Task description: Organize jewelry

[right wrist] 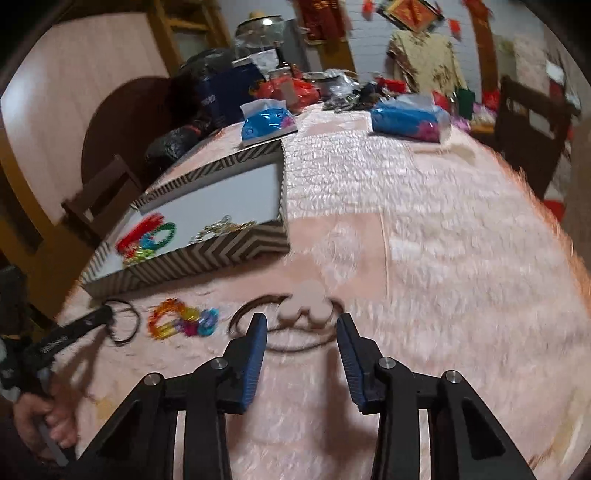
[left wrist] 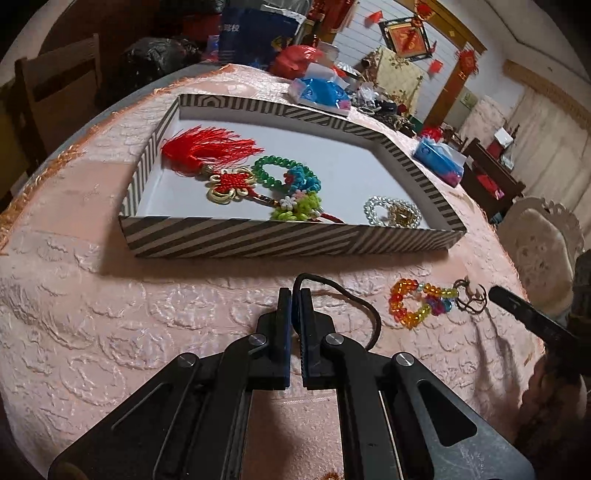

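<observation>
A pink textured tablecloth [left wrist: 110,314] with an orange fringe covers the round table. At its far side lie two blue tissue packs [left wrist: 320,92] [right wrist: 406,118], a red plastic bag [left wrist: 295,59], a dark blue box [left wrist: 255,33] and black bags [left wrist: 155,59]. A wooden chair [left wrist: 55,85] stands beside the table, and red festive decorations [left wrist: 406,37] hang on the wall.
</observation>
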`<state>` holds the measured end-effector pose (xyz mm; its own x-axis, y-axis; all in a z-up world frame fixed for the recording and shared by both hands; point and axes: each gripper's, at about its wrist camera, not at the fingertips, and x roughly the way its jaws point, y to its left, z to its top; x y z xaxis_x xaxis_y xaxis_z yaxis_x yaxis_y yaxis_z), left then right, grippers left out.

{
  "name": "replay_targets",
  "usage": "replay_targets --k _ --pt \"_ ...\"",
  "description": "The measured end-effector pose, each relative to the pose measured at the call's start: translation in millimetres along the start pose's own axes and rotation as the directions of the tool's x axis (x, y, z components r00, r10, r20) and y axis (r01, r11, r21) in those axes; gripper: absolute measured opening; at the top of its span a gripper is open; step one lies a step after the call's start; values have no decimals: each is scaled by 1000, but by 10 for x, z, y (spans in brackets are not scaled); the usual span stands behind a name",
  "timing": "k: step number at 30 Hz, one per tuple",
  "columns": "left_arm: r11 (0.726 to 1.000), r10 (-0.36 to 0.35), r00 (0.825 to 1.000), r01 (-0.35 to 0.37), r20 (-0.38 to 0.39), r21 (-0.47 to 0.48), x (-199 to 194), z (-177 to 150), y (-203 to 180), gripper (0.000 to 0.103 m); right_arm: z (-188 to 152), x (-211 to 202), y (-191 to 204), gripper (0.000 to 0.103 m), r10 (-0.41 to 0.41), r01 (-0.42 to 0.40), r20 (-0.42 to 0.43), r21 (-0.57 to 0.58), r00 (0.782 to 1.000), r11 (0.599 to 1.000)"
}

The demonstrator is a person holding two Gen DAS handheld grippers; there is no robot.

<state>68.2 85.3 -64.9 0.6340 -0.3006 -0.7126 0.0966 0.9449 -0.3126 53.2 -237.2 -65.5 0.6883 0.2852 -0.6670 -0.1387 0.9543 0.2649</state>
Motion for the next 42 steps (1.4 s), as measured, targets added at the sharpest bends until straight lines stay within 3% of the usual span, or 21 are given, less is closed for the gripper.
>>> replay_targets --k 4,7,20,25,31,34,37,42 --pt "1000 -10 1000 10 -7 -6 10 2 9 2 66 141 59 37 18 -20 -28 -73 999 997" --pt "1000 -10 1000 10 -5 -10 4 3 10 2 19 258 72 38 -59 51 -67 -113 996 992" --pt "1000 -4 1000 4 -15 -12 27 6 16 2 96 272 120 39 -71 61 -65 -138 995 989" --pt "1000 2 1000 -2 -26 -10 58 10 15 2 33 270 126 35 -81 70 -66 -148 995 986" --pt "1000 -23 1000 23 -9 4 38 9 -8 2 -19 -4 109 34 -51 51 0 -82 999 995" --pt "996 -58 998 57 12 72 -32 -16 -138 2 -51 -222 162 34 -29 33 44 -76 999 997" --pt "990 -115 993 112 25 90 -185 -25 -266 2 -72 -437 202 34 -14 19 89 -61 996 998" --pt "983 -138 987 127 76 136 -461 29 -434 2 -74 -660 189 34 12 -11 138 -11 990 1000"
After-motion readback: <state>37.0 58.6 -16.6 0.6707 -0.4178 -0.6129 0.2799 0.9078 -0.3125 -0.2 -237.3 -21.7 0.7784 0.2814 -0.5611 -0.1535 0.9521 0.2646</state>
